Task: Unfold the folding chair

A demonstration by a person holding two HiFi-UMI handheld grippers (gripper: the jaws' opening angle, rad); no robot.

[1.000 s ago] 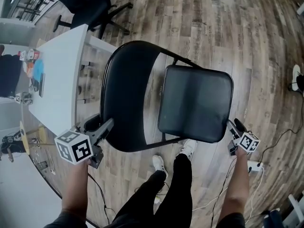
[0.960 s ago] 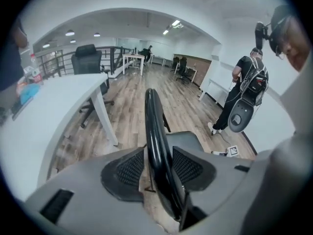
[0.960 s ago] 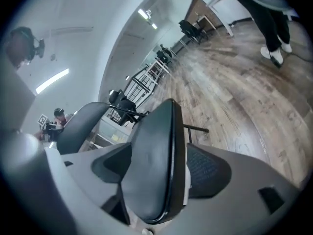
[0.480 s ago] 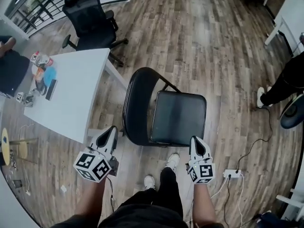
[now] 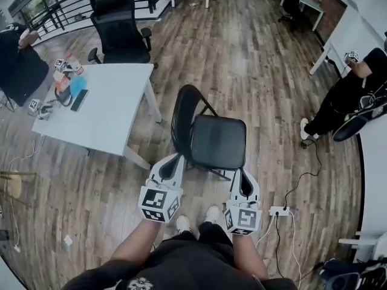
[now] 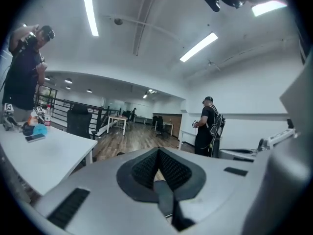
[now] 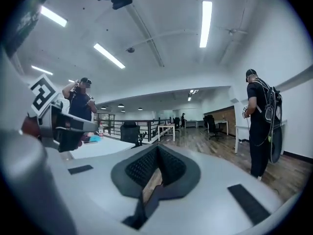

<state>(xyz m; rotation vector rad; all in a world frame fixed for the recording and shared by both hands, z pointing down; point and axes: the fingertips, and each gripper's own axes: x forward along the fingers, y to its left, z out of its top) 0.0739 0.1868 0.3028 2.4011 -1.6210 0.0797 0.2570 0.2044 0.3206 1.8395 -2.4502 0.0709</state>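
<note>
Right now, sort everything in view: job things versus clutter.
Job: black metal folding chair, standing open; left gripper, right gripper, both shut and empty.
Lying about: white rectangular table; black wheeled office chair; white power strip.

The folding chair (image 5: 217, 141) was black all over, seat and frame. The floor (image 5: 260, 59) was streaky grey-brown planking. The bench (image 5: 109, 113) was plain white. The left tongs (image 5: 175, 161) and right tongs (image 5: 243, 175) were pale grey, their cubes (image 5: 160, 204) patterned with black-and-white squares.
</note>
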